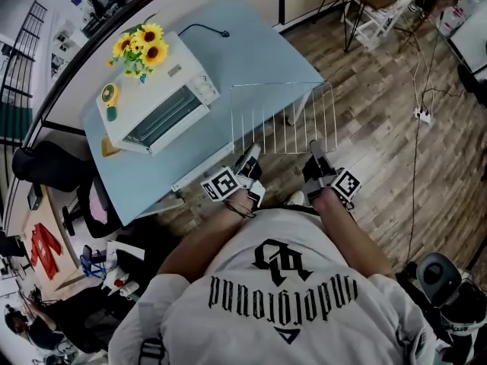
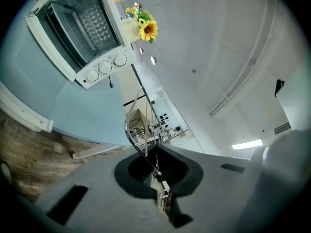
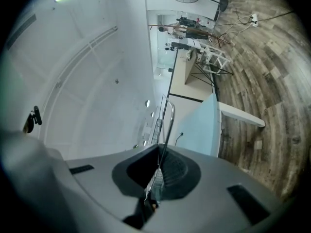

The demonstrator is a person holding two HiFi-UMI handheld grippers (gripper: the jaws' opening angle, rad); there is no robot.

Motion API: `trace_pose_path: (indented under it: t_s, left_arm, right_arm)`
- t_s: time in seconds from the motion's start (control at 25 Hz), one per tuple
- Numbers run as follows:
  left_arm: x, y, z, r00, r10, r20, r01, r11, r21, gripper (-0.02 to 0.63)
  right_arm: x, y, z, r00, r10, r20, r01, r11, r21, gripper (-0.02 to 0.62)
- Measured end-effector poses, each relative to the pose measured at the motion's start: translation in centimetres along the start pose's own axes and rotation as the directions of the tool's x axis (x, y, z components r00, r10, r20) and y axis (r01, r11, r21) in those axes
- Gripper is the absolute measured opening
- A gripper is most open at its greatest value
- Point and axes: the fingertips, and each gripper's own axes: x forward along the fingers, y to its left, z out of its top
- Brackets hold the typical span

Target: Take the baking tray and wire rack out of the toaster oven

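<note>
– Rack location relative to the white toaster oven [image 1: 162, 99]?

– The thin silver wire rack [image 1: 283, 120] is fully out. It hangs off the oven's knob end, well apart from it. Part of it is over the corner of the pale-blue surface [image 1: 251, 44] and part is over the wood-plank floor.

– Tools?

– Left tool [image 1: 251, 152] and right tool [image 1: 316, 147] are both pressed together on the rack's near edge wire, one toward each corner. The left gripper view shows the wire [image 2: 133, 125] running into the closed left tool [image 2: 156, 171]. The right gripper view shows the same for the right tool [image 3: 156, 174].

– Axis?

– The rack's long side runs from tool to tool, and its bars point away from the person. It looks about level.

– Which relation matters next?

– The bare surface lies from the rack toward the oven, so setting it down probably means a shift that way. The left tool is nearer the oven.

– Baking tray?

– There's a dimpled metal sheet [image 2: 95, 21] inside the oven behind the dropped glass door. That's likely the tray, but I can't confirm it. It's not out yet, and the left tool would have the shorter reach.

– Clutter?

– A sunflower bunch [image 1: 141, 48] sits on top of the oven, out of the way.
</note>
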Motion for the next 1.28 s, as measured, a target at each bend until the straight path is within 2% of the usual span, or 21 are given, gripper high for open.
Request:
trace_pose_path:
  t_s: [0.32,0.76,1.08,1.28]
  left_arm:
    - [4.0,-2.6,-4.5,1.0,-0.016,0.019,0.016,1.0,0.005,0.005]
    - [9.6,-5.2,-8.4,0.997,-0.046,-0.055,0.047,0.999,0.019,0.005]
    - [13.2,-5.2,-9.2,0.992,-0.066,-0.111,0.068,0.997,0.021,0.005]
    - [15.3,-4.8,-7.4,0.991,-0.072,-0.109,0.075,0.997,0.025,0.005]
  right_arm:
    - [-3.0,-1.2,5.8,1.0,0.023,0.003,-0.023,0.999,-0.038,0.0]
    - [-6.8,-3.4,11.5,0.996,-0.003,0.084,0.006,0.999,-0.035,0.0]
    - [-7.3,-4.9,13.9,0.99,-0.045,0.134,0.049,0.999,-0.022,0.0]
    - [-4.7,-5.1,15.2,0.991,-0.034,0.127,0.043,0.997,-0.064,0.0]
